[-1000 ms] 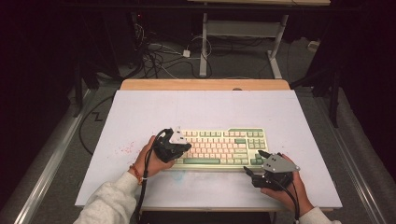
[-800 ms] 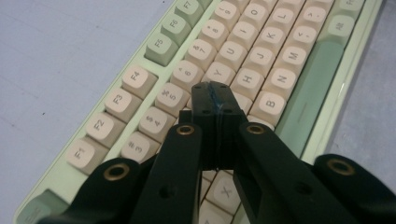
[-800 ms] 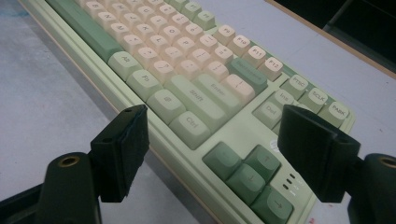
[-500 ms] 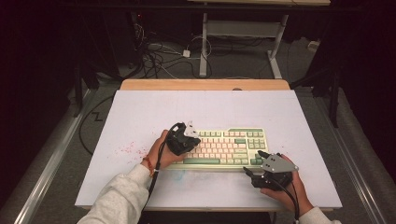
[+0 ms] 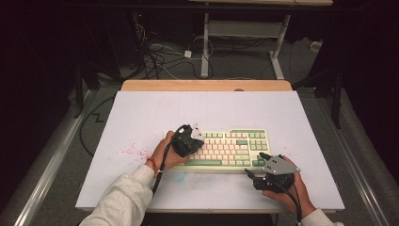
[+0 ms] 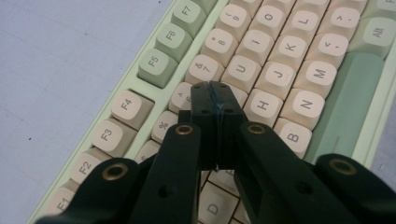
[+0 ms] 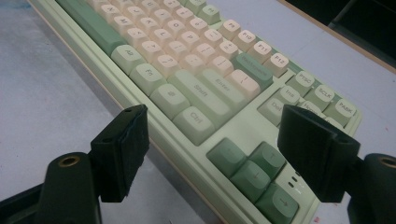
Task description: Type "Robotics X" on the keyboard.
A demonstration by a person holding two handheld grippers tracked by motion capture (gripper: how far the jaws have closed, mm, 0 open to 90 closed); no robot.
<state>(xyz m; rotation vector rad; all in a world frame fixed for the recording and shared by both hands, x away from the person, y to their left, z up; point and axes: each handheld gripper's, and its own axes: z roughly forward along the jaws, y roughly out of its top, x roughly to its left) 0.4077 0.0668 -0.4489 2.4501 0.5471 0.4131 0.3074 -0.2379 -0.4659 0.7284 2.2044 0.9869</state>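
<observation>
A pale green keyboard with cream keys lies on the white table, near its front edge. My left gripper is over the keyboard's left half, shut with nothing between its jaws. In the left gripper view its joined tips point down at the keys just left of U and H; contact is unclear. My right gripper stands open at the keyboard's front right corner. In the right gripper view one jaw sits off the keyboard's front edge and the other over the arrow keys, neither pad pressing.
Red specks mark the table left of the keyboard, and a faint blue smudge lies in front of it. A wooden strip borders the far edge. Cables and desk legs are on the floor beyond.
My left hand has carried its shut gripper from the keyboard's left end to the right, over the letter keys. The right hand has stayed put.
</observation>
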